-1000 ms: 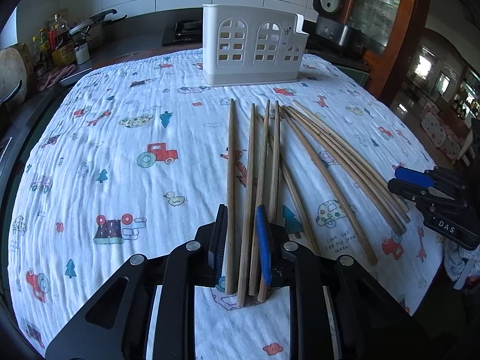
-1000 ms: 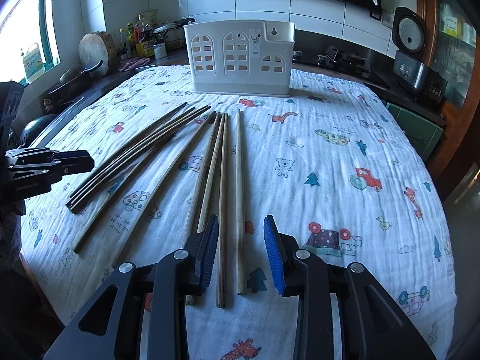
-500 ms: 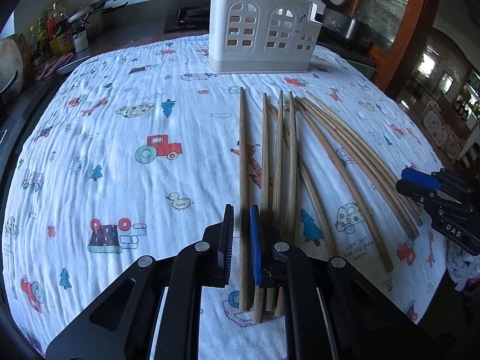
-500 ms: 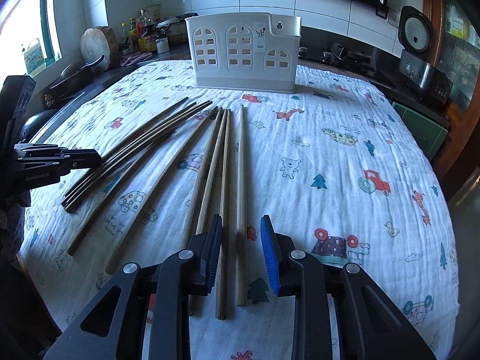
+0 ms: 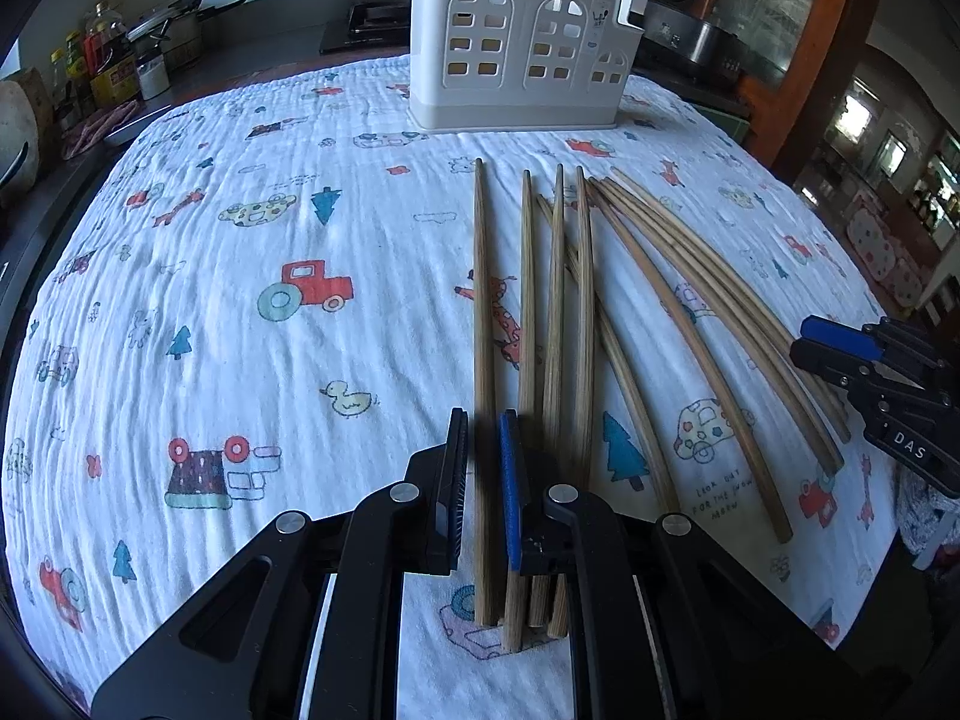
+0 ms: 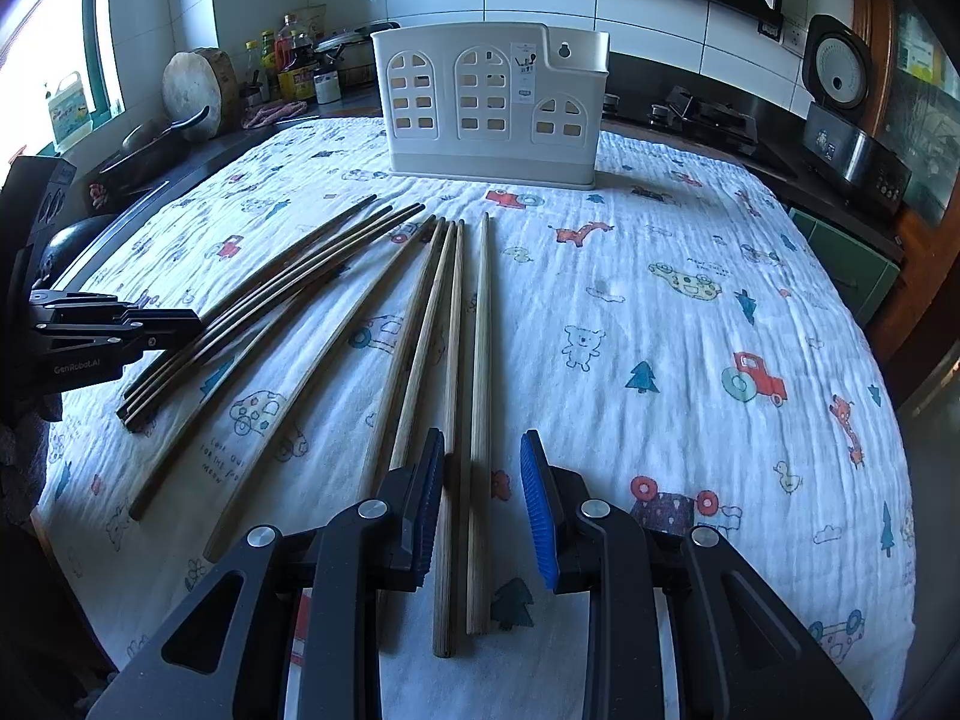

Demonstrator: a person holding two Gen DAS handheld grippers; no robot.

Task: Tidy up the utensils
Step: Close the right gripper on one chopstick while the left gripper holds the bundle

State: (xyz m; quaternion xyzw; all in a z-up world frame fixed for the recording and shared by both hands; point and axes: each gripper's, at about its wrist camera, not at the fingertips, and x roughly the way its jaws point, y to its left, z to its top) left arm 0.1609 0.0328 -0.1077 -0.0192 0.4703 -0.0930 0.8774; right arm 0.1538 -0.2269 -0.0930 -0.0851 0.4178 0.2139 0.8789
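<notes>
Several long wooden chopsticks (image 5: 558,312) lie side by side on the printed cloth, tips toward a white utensil caddy (image 5: 516,42) at the far edge. My left gripper (image 5: 480,468) is down over the near ends, jaws narrowed around the leftmost chopstick (image 5: 483,324); the others lie right of its blue pad. In the right wrist view the chopsticks (image 6: 444,336) and caddy (image 6: 489,102) show too. My right gripper (image 6: 483,480) is open, low over the ends of the two rightmost chopsticks (image 6: 480,360). Each gripper appears at the other view's edge.
The cloth covers the whole table (image 5: 240,276). A counter with bottles and pans (image 6: 288,66) runs behind on the left, a stove and rice cooker (image 6: 834,72) behind on the right. A wooden cabinet (image 5: 798,48) stands beyond the table's right side.
My left gripper has narrowed from wide around several chopsticks to close around the leftmost one and moved forward. My right gripper has closed a little and edged forward over two chopsticks.
</notes>
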